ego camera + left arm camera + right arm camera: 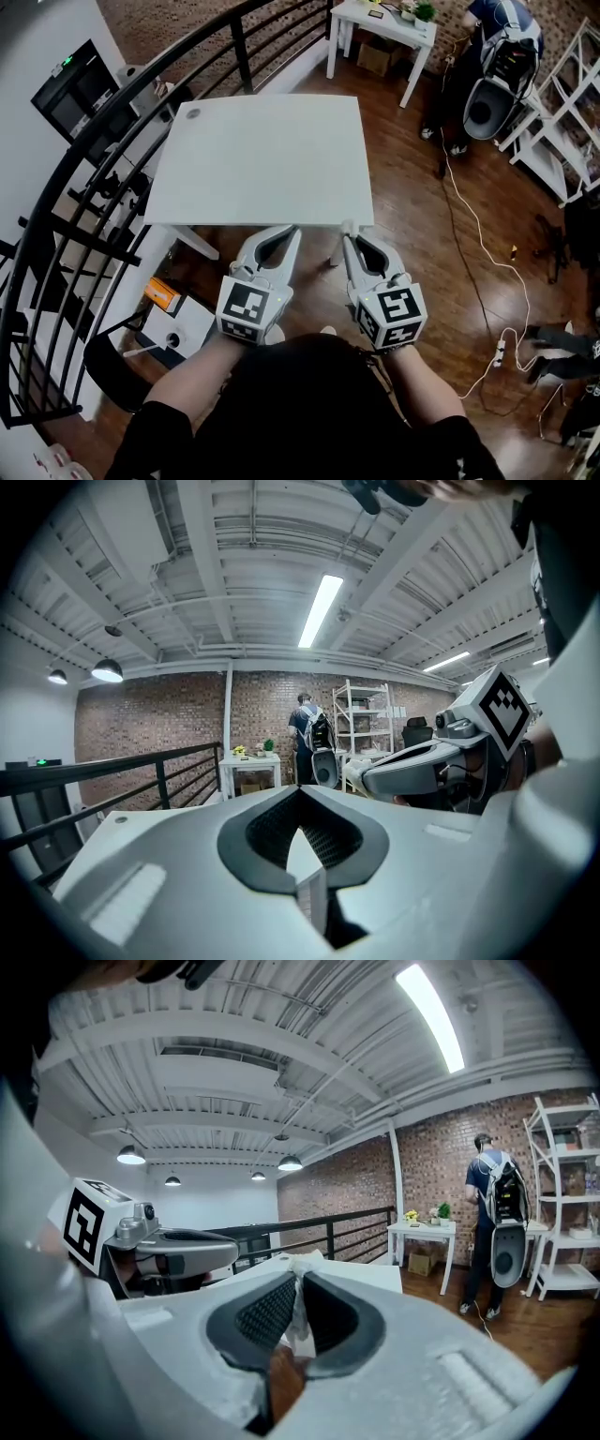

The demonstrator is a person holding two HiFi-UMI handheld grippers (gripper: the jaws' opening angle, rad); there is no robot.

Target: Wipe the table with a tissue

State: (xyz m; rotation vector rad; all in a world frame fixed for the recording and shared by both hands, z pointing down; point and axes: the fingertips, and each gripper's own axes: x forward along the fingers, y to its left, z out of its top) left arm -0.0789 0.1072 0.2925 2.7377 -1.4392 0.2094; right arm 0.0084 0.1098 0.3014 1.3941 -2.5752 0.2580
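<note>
The white tabletop sits in front of the person. Both claws hang just off its 6 o'clock edge, side by side. The right claw is pinching a white tissue — it sticks up between the jaws. The left claw is pressed together at the tips — nothing in it.

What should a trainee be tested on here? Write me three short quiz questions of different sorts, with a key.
1. True or false: the left gripper has its jaws together.
2. Which one holds the tissue? A the left gripper; B the right gripper; C neither.
3. Fill in: both grippers hover by the white table's ____ edge (near or far, from the person).

Key: 1 true; 2 B; 3 near.
</note>
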